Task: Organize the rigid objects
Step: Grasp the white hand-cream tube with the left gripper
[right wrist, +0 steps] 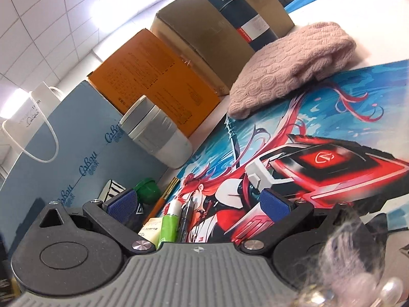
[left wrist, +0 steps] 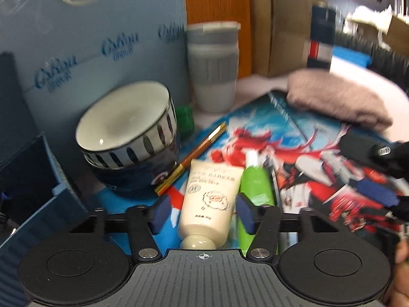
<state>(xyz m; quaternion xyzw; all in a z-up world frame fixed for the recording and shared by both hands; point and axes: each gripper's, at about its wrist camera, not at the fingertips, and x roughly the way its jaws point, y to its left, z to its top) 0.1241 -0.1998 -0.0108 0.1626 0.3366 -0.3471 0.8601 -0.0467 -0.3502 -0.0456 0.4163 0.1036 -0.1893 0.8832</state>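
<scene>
The left claw (left wrist: 202, 211) straddles the cream tube (left wrist: 208, 204), which lies on the printed mat (left wrist: 294, 138) on the desk. Its blue pads (left wrist: 161, 213) stand at either side of the tube with gaps still showing, so it is not clamped yet. The tube is soft-walled and tapered; a squeeze near the flat crimped end could let it slip out, and a hard squeeze could dent it.

The green tube (left wrist: 255, 181) lies touching the cream one, and the right-hand pad sits right at their seam. That pad may catch the green tube and drag or roll it along.

A gold pen (left wrist: 191, 158) lies just beside the tube's far end, leaning towards the stacked bowls (left wrist: 127, 133). A lift that swings left could knock the pen or nudge the top bowl, which sits tilted.

The right claw (right wrist: 199, 204) hangs released and empty low over the mat, near the same cluster. In the left view it shows close by on the right (left wrist: 370, 171), so the two could collide.
</scene>
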